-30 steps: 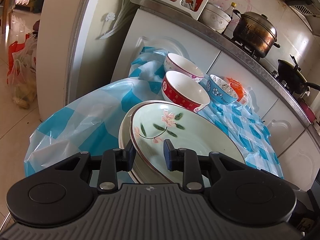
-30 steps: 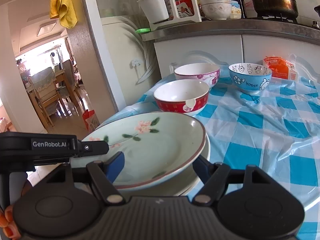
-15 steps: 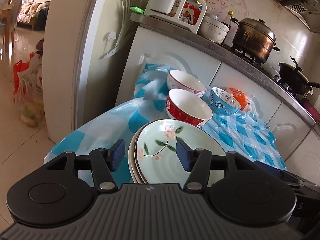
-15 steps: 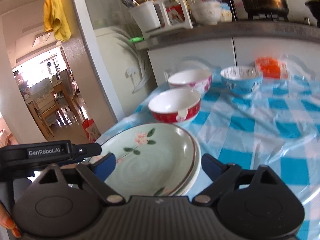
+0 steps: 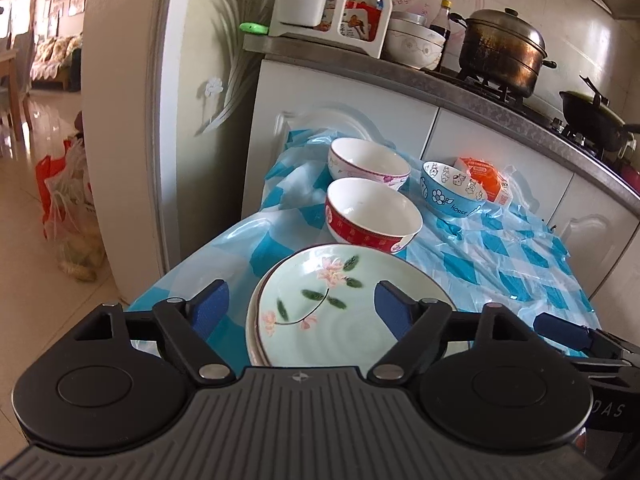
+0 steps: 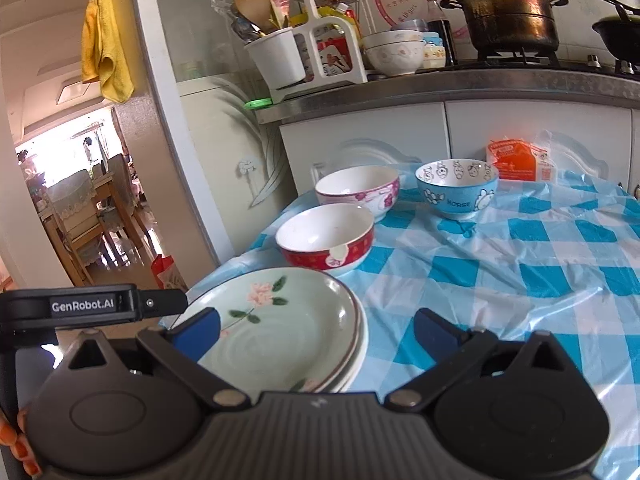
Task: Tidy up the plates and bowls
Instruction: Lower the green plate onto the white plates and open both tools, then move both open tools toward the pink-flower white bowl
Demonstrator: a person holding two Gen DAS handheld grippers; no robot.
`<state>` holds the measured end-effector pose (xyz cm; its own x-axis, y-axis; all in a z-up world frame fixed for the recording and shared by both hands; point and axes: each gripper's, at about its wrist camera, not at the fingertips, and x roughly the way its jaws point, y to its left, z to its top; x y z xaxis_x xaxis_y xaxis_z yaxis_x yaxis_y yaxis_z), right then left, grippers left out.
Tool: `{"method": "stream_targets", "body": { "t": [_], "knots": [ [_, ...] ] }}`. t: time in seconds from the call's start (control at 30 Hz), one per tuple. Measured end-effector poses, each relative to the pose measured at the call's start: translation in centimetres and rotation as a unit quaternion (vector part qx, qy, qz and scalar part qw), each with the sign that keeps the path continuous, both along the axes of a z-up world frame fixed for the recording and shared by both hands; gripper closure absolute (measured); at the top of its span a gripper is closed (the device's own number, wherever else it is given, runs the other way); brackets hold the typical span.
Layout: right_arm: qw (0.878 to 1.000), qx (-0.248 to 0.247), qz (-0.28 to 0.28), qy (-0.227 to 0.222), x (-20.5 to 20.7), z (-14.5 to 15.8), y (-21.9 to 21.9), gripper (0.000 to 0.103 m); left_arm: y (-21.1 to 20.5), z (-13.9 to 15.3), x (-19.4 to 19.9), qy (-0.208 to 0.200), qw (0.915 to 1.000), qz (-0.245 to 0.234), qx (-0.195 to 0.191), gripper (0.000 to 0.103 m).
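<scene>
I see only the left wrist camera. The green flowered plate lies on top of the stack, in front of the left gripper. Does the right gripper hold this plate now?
Observer: No. The right gripper is open. Its jaws have just been opening, and part of the stack of plates lies between them without any grip on it.
Operator: In my view the white holder on the counter is cut off at the top. What is inside it?
Observer: A wooden spatula stands in the white holder, with some other utensils beside it.
</scene>
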<state>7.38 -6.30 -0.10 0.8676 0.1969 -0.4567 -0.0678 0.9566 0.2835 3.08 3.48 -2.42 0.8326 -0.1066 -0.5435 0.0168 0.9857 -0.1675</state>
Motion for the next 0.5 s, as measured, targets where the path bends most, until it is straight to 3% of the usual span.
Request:
{"method": "stream_targets", "body": {
  "t": [0.5],
  "knots": [
    [0.998, 0.026, -0.062, 0.022, -0.8, -0.8, -4.7, 0.001, -4.5, 1.1, 2.6, -0.023, 0.9988, -0.013, 0.041, 0.000]
  ]
}}
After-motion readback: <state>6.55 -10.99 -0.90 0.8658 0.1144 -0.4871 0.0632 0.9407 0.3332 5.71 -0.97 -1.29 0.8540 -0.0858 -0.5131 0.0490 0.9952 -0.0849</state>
